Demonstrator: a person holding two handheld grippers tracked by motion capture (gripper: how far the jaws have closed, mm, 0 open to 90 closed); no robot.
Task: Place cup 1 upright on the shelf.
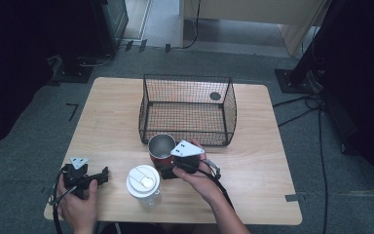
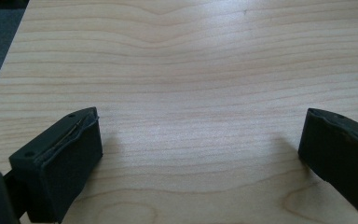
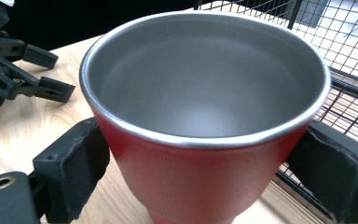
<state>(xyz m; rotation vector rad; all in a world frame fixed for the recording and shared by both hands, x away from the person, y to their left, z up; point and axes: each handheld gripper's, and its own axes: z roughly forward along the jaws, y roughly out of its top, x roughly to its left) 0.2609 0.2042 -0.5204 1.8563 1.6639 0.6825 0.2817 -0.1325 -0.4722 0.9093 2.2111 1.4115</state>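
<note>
A red cup (image 1: 161, 145) with a bare steel inside stands upright on the wooden table (image 1: 253, 161), just in front of the wire basket. My right gripper (image 1: 167, 167) has a jaw on each side of it. In the right gripper view both pads press against the red wall of the cup (image 3: 205, 140), with the gripper (image 3: 200, 161) low on its body. At the table's front left my left gripper (image 1: 103, 176) rests open. Its jaws (image 2: 200, 144) stand wide apart over bare wood, with nothing between them.
A black wire basket (image 1: 146, 105) stands at the middle back of the table, and its mesh (image 3: 349, 60) is right behind the cup. A clear tumbler with a white lid (image 1: 143, 183) stands between the two hands. My left gripper (image 3: 23, 70) lies to the cup's left.
</note>
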